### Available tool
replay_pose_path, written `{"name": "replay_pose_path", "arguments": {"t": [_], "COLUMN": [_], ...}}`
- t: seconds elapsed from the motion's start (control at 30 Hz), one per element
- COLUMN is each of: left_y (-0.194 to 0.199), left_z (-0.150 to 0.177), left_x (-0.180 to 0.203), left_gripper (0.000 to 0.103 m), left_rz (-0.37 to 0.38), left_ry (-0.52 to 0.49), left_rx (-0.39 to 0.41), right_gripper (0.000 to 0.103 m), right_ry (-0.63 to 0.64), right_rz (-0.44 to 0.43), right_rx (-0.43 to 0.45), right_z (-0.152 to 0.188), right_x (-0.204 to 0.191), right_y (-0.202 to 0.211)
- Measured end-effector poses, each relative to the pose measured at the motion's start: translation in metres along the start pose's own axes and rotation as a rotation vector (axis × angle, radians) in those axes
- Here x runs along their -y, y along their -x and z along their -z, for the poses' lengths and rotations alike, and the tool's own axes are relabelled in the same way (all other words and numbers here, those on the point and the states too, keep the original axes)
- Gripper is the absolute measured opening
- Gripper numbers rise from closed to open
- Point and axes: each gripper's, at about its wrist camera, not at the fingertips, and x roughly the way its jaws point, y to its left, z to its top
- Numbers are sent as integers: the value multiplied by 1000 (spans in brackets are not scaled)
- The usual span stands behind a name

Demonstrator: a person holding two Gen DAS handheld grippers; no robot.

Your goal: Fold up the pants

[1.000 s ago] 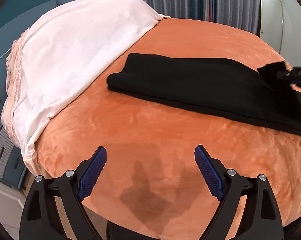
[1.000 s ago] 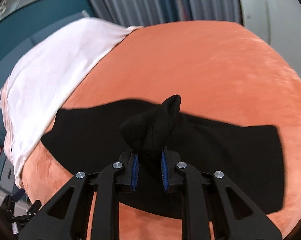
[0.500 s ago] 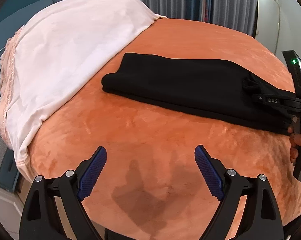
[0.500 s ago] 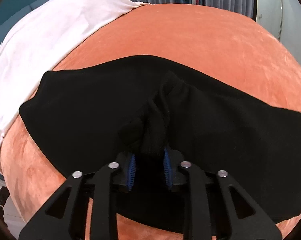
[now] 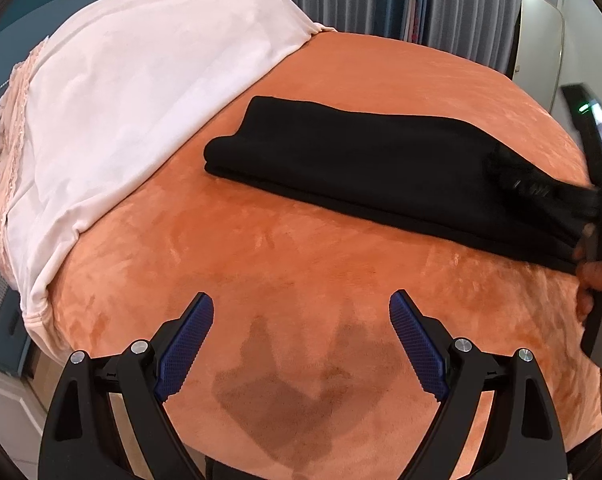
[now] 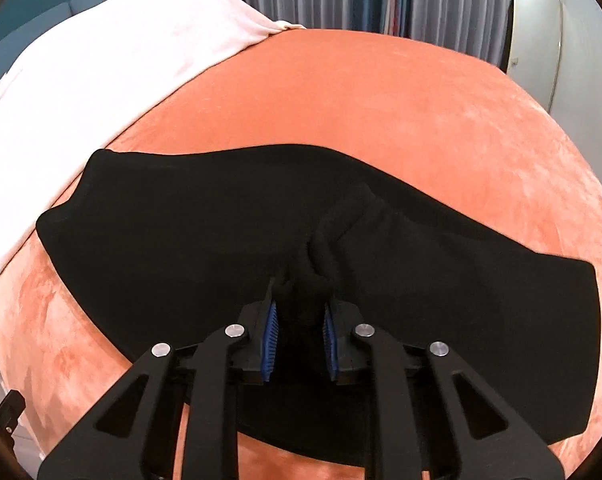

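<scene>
The black pants (image 5: 361, 156) lie folded in a long band on the orange bed cover (image 5: 301, 264). My left gripper (image 5: 301, 340) is open and empty, hovering over bare cover in front of the pants. My right gripper (image 6: 299, 320) is shut on a bunched fold of the pants (image 6: 181, 248), low over the flat layers. In the left wrist view the right gripper (image 5: 541, 190) shows at the right end of the pants, blurred.
A pale pink sheet (image 5: 113, 92) covers the left part of the bed, also in the right wrist view (image 6: 85, 80). Grey curtains (image 5: 441, 4) hang behind. The bed's front edge drops off below my left gripper.
My right gripper has come down with the pinched fold, from raised above the pants to low against them. The left gripper has stayed open, shifting only slightly.
</scene>
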Motion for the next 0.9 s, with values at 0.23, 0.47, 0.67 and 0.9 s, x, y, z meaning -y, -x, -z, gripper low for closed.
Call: {"name": "replay_pose_path", "arguments": {"t": [0.23, 0.47, 0.67, 0.9], "left_y": [4, 1, -5, -16], "left_z": [0, -5, -16, -30], "left_x": [-2, -8, 25, 21], "left_gripper": [87, 87, 87, 87], "left_rz": [15, 13, 79, 67], "left_ry": [-5, 15, 1, 49], "left_rx": [0, -3, -19, -33], "right_gripper": [80, 4, 5, 13], "right_ry": [80, -147, -408, -288], "right_rz": [-61, 23, 225, 71], "right_rx": [-13, 128, 55, 62], "right_z": [14, 55, 87, 51], "right_x": [-26, 71, 187, 132], "right_y": [2, 86, 83, 67]}}
